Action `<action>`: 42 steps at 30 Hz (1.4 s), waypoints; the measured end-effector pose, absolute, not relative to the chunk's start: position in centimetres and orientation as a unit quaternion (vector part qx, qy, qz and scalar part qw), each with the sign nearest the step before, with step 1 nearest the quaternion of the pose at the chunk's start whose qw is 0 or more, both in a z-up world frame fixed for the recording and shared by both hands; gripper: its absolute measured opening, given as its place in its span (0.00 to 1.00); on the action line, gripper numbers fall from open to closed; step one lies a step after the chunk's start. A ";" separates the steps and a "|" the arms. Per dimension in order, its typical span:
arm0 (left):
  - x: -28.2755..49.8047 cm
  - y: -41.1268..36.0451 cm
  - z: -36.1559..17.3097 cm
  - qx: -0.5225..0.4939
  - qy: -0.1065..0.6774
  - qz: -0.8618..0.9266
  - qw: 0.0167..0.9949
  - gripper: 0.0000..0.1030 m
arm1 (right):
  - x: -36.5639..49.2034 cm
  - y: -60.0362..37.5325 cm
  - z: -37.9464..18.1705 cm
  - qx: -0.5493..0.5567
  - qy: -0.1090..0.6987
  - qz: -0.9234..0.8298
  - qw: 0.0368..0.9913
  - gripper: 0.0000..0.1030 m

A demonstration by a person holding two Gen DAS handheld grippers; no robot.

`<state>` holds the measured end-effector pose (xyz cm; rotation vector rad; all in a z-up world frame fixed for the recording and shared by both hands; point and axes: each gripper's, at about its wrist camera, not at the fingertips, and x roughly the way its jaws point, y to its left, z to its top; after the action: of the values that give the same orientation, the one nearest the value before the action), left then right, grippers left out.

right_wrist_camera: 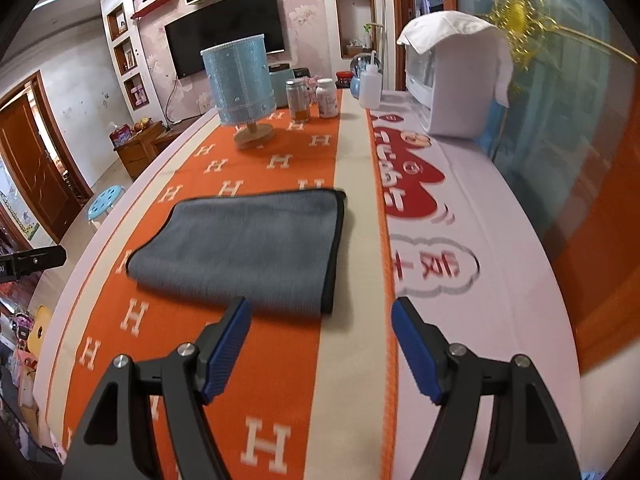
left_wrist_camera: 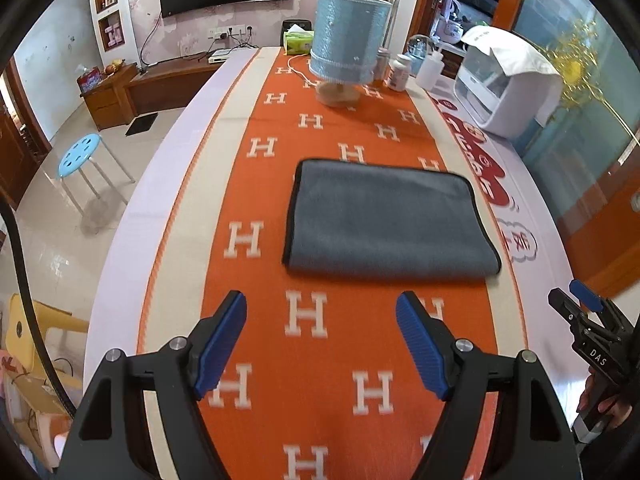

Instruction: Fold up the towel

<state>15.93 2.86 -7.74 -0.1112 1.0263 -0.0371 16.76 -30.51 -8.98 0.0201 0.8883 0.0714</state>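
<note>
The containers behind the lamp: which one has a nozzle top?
The white plastic squeeze bottle, standing rightmost, has a thin nozzle. The clear glass jar and the white pill bottle left of it have flat lids.

towel (left_wrist_camera: 390,220) x1 | lamp (left_wrist_camera: 347,40) x1 | stool (left_wrist_camera: 80,155) x1 | TV (right_wrist_camera: 226,46) x1 | grippers x2: left gripper (left_wrist_camera: 321,338), right gripper (right_wrist_camera: 321,346)

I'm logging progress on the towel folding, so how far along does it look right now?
Done: the grey towel lies flat on the orange table runner as a neat rectangle, with a rounded fold along its near edge, so it looks folded at least once. In hand: nothing; the left hand-held gripper and right hand-held gripper are both open, short of the towel. Left: possibly another fold; I cannot tell.
</note>
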 end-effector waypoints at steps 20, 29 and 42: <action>2.6 -0.5 -5.9 -0.022 0.491 -0.001 0.871 0.74 | 4.8 -31.0 -7.2 0.079 0.453 0.040 0.887 0.77; 1.4 -1.3 -2.8 -0.035 0.464 -0.006 0.885 0.74 | 2.6 -31.2 -5.1 0.126 0.456 0.036 0.880 0.83; -0.4 -0.5 0.4 -0.046 0.441 -0.014 0.896 0.86 | -0.7 -28.5 -0.2 0.120 0.451 0.032 0.884 0.92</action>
<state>-0.38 -0.50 0.39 -0.0944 0.9135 -0.0286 -0.72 -28.52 -0.18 0.2490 0.9377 0.0665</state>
